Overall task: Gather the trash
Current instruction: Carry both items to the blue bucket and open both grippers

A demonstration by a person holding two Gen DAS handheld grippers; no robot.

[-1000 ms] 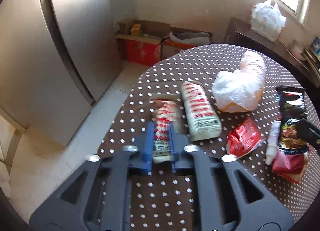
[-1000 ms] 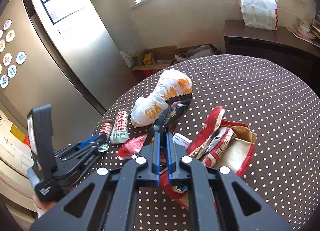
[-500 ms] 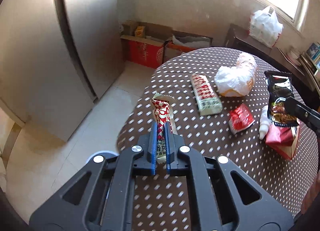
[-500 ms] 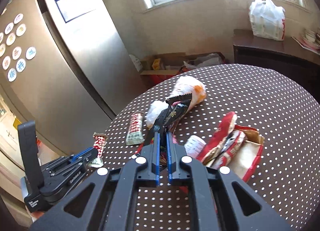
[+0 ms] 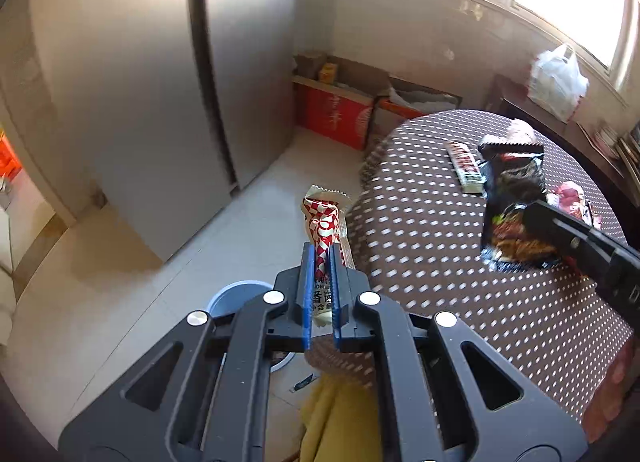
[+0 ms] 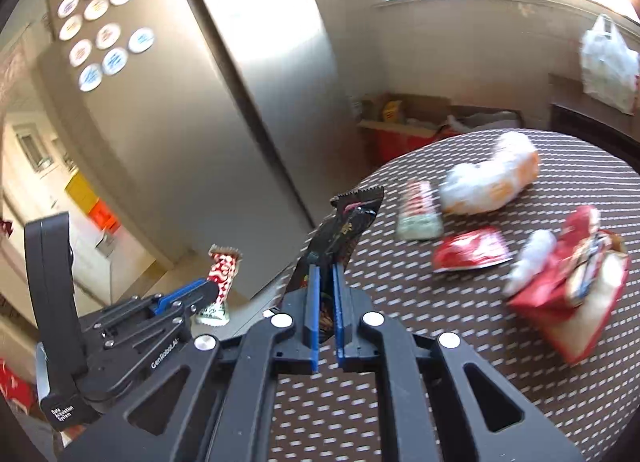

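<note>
Left gripper: clamped on the red-checked wrapper, now lifted off the counter and carried out over the floor, where a second ago it lay on the cloth.
Right gripper: pinching the black snack bag, likewise raised and swung toward the counter edge.
Bin: blue rim just below the left gripper.
Meaning: both pieces look ready to drop.
Left behind: white bag, red packet.

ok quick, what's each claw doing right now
left claw: closed on the red-and-white checked wrapper.
right claw: closed on the black snack packet.
</note>
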